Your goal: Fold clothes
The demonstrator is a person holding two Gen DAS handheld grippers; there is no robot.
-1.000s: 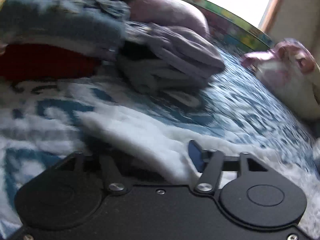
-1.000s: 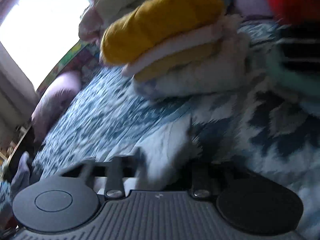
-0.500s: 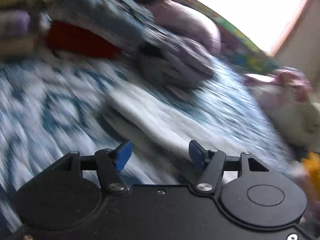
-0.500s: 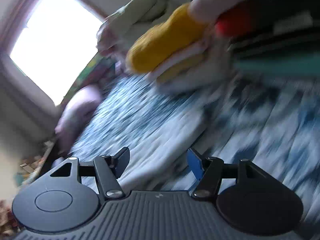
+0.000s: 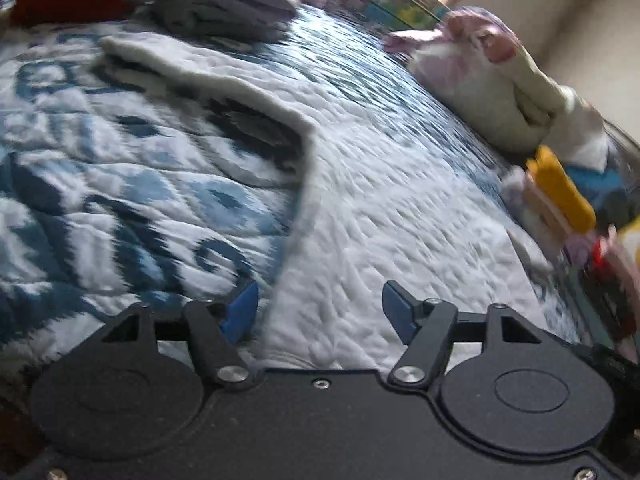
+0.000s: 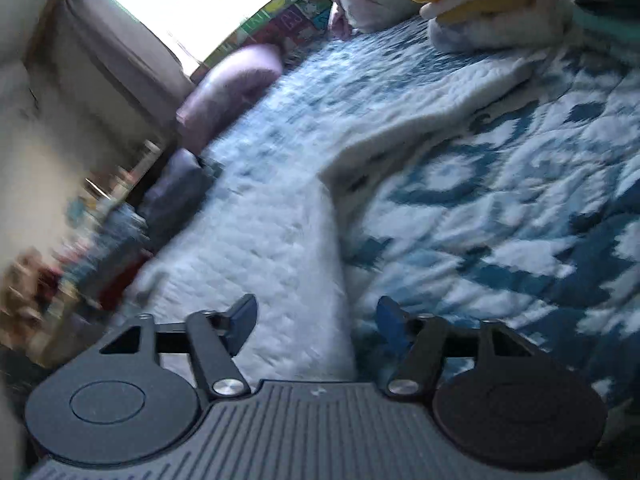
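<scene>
Both tools, left (image 5: 318,312) and right (image 6: 316,322), wide open, empty, each astride the white quilted cloth's (image 5: 380,208) (image 6: 280,248) edge.

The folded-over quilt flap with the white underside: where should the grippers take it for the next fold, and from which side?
Probably at the flap's free edge, where the white underside meets the blue patterned quilt top. That edge lies raised and curled, so a finger could slip under it. The left gripper and right gripper, both open, already straddle it; come in low along the bed.
</scene>
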